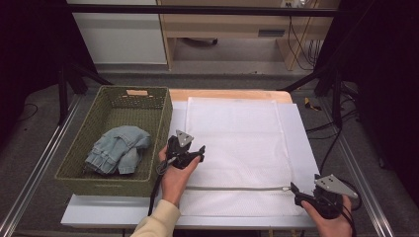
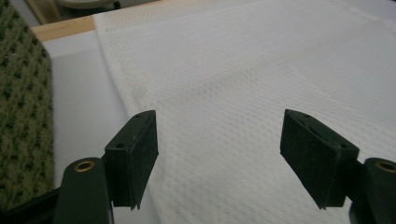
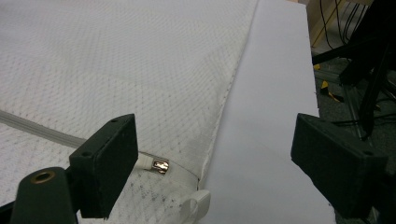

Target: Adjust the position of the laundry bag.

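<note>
Both claws stand released: from above, the left gripper (image 1: 193, 152) hovers over the white mesh bag (image 1: 237, 143), jeans (image 1: 117, 148) waiting in the basket (image 1: 160, 128). Left gripper view: empty jaws over mesh. Right gripper view: zipper pull (image 3: 160, 165) lies just ahead; I'd say pinching it comes next.

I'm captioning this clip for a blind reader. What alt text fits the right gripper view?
The right claw hangs open just above a white mesh laundry bag on a white table, holding nothing. Between its black jaws, near the left one, lie the bag's metal zipper slider and white pull tab at the end of the zipper.
</note>
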